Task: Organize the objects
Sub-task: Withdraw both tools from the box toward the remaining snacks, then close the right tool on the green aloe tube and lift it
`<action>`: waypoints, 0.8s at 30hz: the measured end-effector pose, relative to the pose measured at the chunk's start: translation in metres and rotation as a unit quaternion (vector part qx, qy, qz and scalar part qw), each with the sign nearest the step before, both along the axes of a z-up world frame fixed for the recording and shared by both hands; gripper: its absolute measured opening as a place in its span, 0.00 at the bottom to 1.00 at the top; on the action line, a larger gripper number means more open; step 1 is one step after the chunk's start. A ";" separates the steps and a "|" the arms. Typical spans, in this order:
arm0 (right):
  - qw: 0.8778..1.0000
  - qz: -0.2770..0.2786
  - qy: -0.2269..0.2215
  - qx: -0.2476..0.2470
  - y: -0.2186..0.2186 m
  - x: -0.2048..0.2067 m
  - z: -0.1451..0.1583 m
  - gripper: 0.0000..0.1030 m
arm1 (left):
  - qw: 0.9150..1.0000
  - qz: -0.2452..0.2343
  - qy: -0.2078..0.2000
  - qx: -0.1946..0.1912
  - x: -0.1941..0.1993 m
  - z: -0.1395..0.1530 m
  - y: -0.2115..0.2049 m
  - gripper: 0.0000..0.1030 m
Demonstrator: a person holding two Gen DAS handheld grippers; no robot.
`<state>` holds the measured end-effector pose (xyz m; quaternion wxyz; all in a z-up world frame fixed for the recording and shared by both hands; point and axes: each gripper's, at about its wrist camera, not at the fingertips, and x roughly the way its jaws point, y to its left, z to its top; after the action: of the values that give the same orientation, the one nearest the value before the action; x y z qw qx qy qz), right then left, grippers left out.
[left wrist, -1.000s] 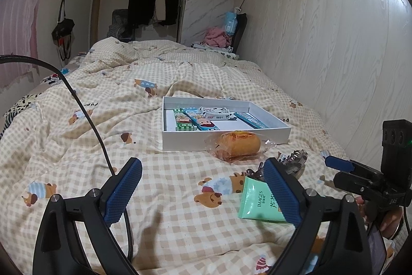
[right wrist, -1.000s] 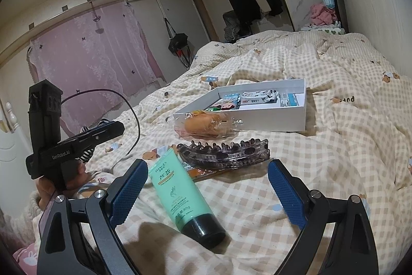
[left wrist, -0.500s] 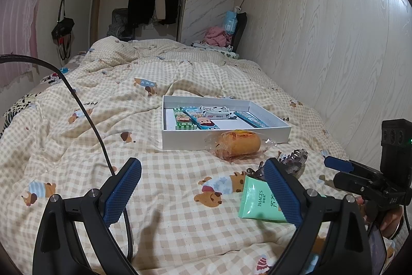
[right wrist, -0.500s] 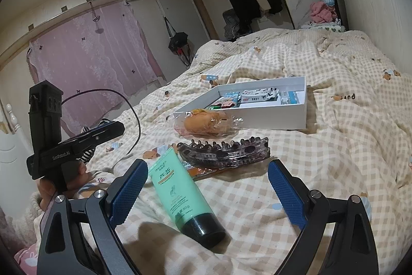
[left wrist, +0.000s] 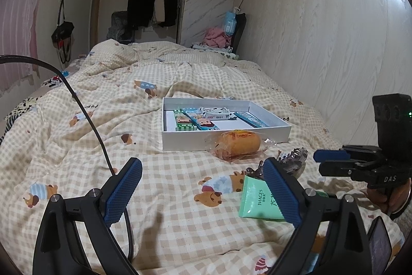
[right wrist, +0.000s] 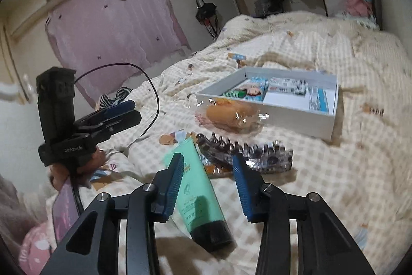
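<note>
A green tube with a black cap (right wrist: 203,197) lies on the checked quilt, with a dark hair claw (right wrist: 247,153) just beyond it and a wrapped bun (right wrist: 231,115) against the white box (right wrist: 283,120). My right gripper (right wrist: 209,179) hangs over the tube's upper half. Its jaws are closing, with the tube between them and the right pad still off it. My left gripper (left wrist: 202,187) stands open over bare quilt, left of the tube (left wrist: 257,200), holding nothing. The right gripper (left wrist: 332,159) shows at that view's right edge.
The white box (left wrist: 226,138) holds several small packets. A black cable (left wrist: 85,115) trails over the quilt on the left. A phone (right wrist: 64,210) lies near the hand holding the left gripper (right wrist: 128,110). A wall runs along the bed's right side.
My right gripper's jaws have drawn much closer together. It has also rolled and shifted over the tube, and its view is now blurred. The left gripper has not moved.
</note>
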<state>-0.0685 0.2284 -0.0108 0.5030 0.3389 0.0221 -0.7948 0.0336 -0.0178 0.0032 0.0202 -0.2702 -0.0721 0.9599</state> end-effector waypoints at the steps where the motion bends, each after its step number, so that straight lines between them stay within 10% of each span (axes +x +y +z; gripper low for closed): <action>1: 1.000 0.009 -0.007 0.003 -0.002 -0.002 0.000 0.42 | 1.000 0.000 0.000 0.000 0.000 0.000 0.000 0.93; 17: 0.964 0.146 -0.165 0.146 -0.061 -0.031 -0.043 0.47 | 1.000 -0.001 -0.016 0.001 -0.003 -0.003 -0.001 0.83; 24: 0.969 0.148 -0.140 0.142 -0.059 -0.022 -0.039 0.42 | 1.000 -0.006 -0.028 0.003 -0.006 -0.007 -0.001 0.63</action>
<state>-0.0910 0.1693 -0.0499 0.5601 0.5074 0.1144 -0.6448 0.0274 -0.0183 -0.0034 0.0243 -0.2975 -0.0738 0.9515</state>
